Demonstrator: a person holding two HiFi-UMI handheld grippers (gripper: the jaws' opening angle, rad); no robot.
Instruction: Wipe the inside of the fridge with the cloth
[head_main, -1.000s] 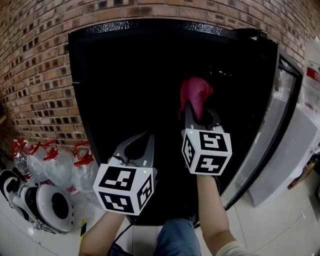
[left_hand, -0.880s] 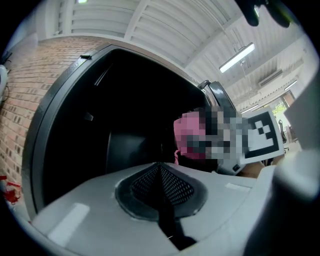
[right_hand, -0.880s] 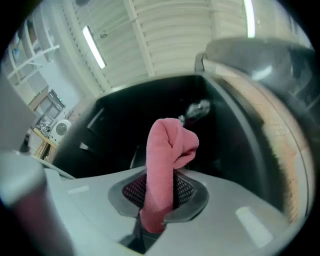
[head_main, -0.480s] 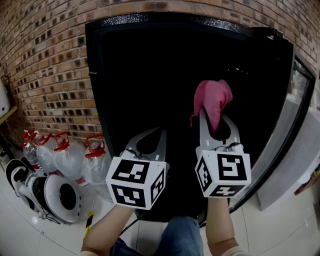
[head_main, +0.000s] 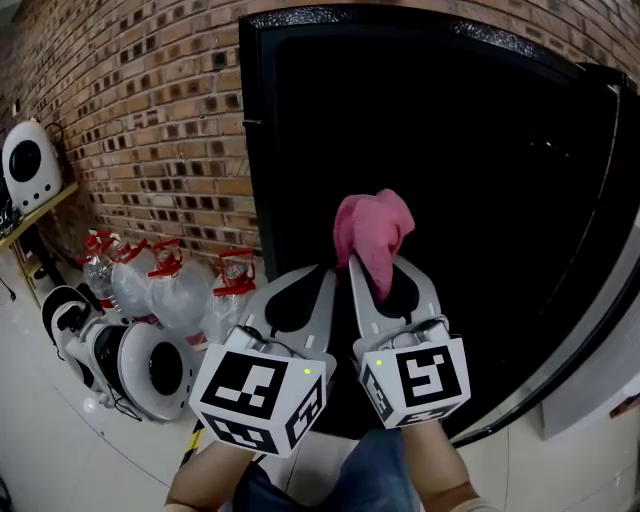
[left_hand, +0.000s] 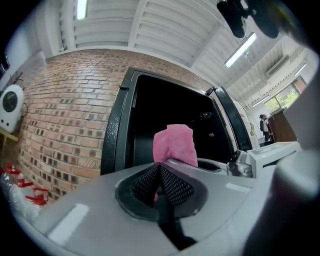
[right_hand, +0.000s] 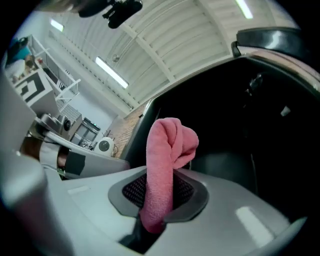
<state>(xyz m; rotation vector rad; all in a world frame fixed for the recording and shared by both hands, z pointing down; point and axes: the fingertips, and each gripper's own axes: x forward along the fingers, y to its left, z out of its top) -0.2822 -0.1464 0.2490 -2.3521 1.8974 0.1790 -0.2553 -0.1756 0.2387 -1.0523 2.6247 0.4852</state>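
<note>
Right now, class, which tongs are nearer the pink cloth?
Right. The right tongs are shut on the cloth, which sticks up past their tips. The left tongs sit beside it on its left, shut and empty.

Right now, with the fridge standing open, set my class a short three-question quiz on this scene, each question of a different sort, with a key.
1. True or false: the left claw clamps the pink cloth.
2. Which of these stands left of the fridge? A. bottles with red caps B. a ladder C. a chair
3. Fill in: the wall beside the fridge is made of ____.
Key: 1 false, the right claw holds it; 2 A; 3 brick.
</note>
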